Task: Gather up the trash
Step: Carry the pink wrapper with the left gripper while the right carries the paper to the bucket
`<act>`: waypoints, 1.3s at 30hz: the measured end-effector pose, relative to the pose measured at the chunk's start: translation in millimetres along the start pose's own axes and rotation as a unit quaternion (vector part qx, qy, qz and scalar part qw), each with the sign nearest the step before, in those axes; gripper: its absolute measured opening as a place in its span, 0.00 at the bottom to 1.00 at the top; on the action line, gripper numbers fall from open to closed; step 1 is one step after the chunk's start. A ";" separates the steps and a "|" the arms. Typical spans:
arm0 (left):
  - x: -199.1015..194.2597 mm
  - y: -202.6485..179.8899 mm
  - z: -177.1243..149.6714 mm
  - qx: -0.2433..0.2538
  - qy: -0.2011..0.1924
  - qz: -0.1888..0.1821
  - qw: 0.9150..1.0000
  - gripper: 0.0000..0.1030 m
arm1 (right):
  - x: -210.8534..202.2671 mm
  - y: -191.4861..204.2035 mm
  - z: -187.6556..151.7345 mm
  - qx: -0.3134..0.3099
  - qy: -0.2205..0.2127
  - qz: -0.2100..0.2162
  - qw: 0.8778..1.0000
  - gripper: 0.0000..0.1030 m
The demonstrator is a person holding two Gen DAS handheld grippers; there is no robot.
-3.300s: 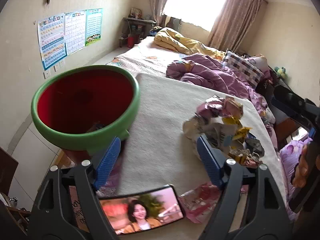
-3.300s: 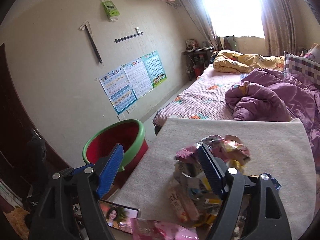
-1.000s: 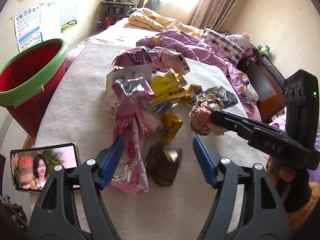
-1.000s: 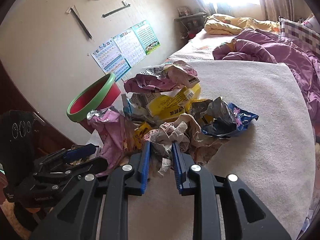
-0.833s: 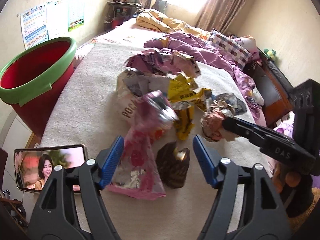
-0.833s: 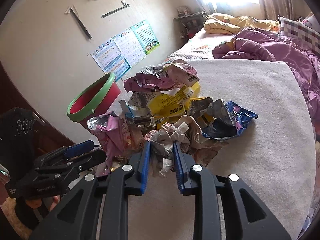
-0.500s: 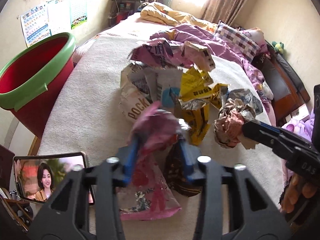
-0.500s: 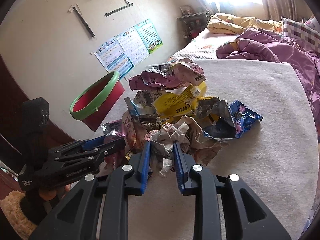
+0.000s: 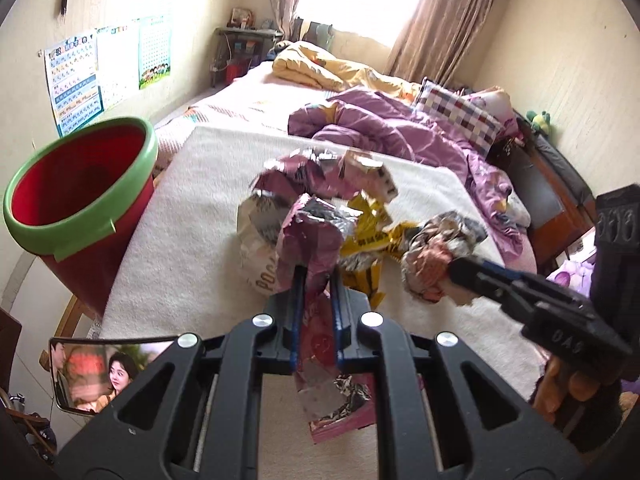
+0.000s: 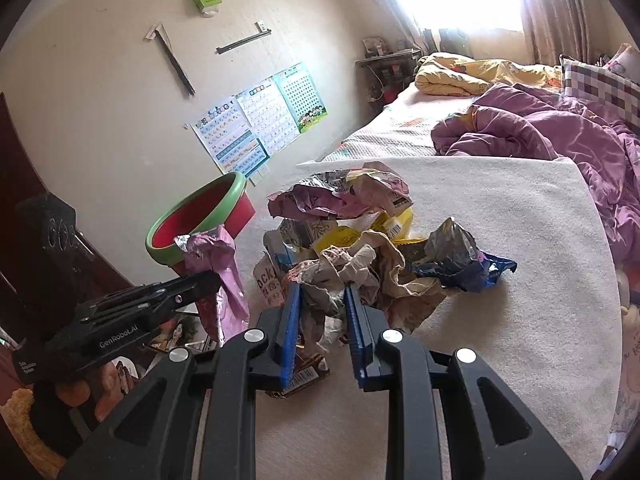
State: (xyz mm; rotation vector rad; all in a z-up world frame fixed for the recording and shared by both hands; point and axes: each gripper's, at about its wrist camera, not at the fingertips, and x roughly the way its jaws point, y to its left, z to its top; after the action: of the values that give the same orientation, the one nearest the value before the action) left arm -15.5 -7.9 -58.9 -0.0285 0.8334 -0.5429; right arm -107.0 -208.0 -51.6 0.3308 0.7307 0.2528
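A heap of crumpled snack wrappers (image 9: 320,184) lies on a cream blanket (image 9: 200,184); it also shows in the right wrist view (image 10: 344,200). My left gripper (image 9: 316,276) is shut on a pink foil wrapper (image 9: 316,232) and holds it above the blanket; the wrapper also shows in the right wrist view (image 10: 218,256). My right gripper (image 10: 322,292) is shut on a crumpled brown paper wad (image 10: 348,268), which also shows in the left wrist view (image 9: 436,252). A red bin with a green rim (image 9: 76,184) stands left of the blanket.
A phone (image 9: 100,372) playing video lies at the blanket's near left corner. A blue wrapper (image 10: 476,268) and a yellow one (image 9: 372,232) lie in the heap. A purple duvet (image 9: 380,128), pillows and a dark cabinet (image 9: 548,200) are beyond and to the right.
My left gripper closed on the pink foil wrapper and lifted it off the blanket. My right gripper stayed shut on the paper wad and rose slightly.
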 end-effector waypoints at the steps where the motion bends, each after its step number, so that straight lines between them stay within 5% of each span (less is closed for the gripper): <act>1: -3.2 -0.3 2.4 0.001 -0.006 -0.001 1.000 0.11 | 1.1 1.8 0.4 -0.002 0.001 0.002 1.000 0.21; 13: -20.1 24.9 19.8 -0.002 -0.032 0.009 0.999 0.11 | 13.4 15.9 12.0 -0.008 -0.001 -0.006 1.000 0.21; 27: -55.5 122.3 52.8 -0.034 -0.073 0.066 0.995 0.11 | 45.7 54.5 23.8 -0.009 -0.003 -0.016 1.000 0.21; 39: -65.0 170.9 59.6 -0.034 -0.075 0.056 0.995 0.11 | 72.2 101.2 37.6 -0.015 -0.017 -0.018 1.000 0.21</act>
State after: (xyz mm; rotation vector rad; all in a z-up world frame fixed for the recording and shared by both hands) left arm 67.7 159.2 -12.8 -0.0840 0.7015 -0.4014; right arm -40.5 -98.4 -30.8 0.2934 0.6974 0.2233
